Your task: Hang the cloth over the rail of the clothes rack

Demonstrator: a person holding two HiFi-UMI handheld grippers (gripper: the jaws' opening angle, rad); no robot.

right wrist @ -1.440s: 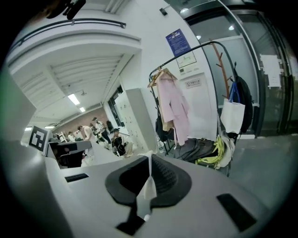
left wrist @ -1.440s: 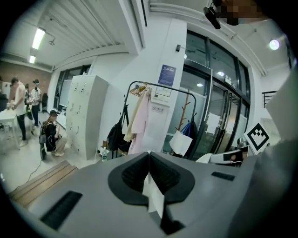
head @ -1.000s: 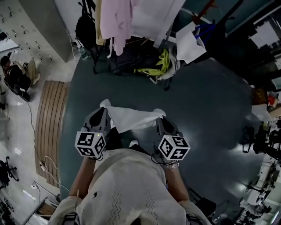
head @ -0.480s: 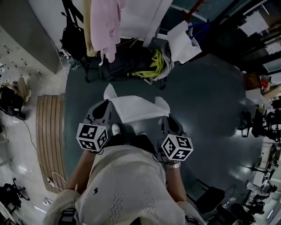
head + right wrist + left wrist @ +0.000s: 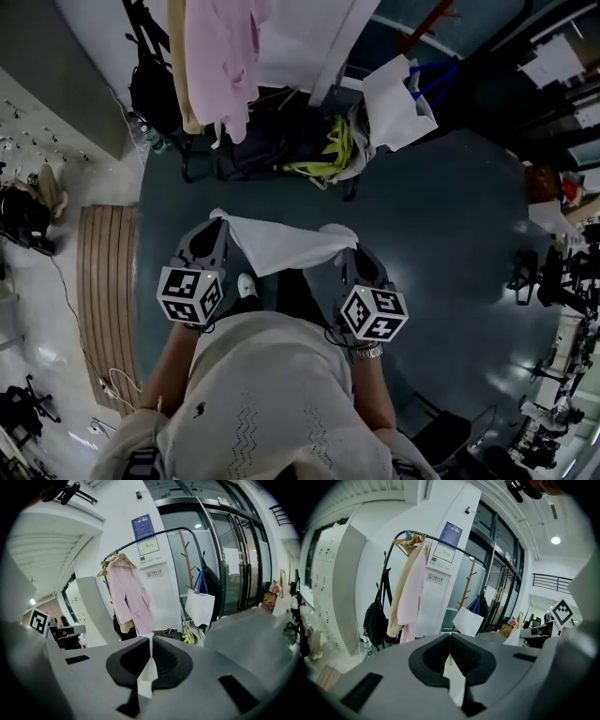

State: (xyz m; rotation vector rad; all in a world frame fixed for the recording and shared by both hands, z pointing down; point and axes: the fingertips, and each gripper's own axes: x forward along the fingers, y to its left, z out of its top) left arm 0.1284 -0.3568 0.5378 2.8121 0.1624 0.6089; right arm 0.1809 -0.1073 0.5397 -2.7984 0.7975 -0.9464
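Carrying the cloth (image 5: 281, 246) by its two top corners

White cloth is spread between both tools, held above the floor (image 5: 441, 216) in front of the person, well apart from the clothes rack rail (image 5: 154, 535). The left hand-held gripper (image 5: 217, 227) has its jaws together, pinching one corner. The right hand-held gripper (image 5: 342, 246) is likewise clamped on the other. Cloth looks thin, light and limp, sagging mid-span with no stiffness. Corner holds suit it. Keep the top edge taut; it could slide off the rail if draped unevenly. A pink garment (image 5: 131, 595) already hangs there, with bare rail beside it.
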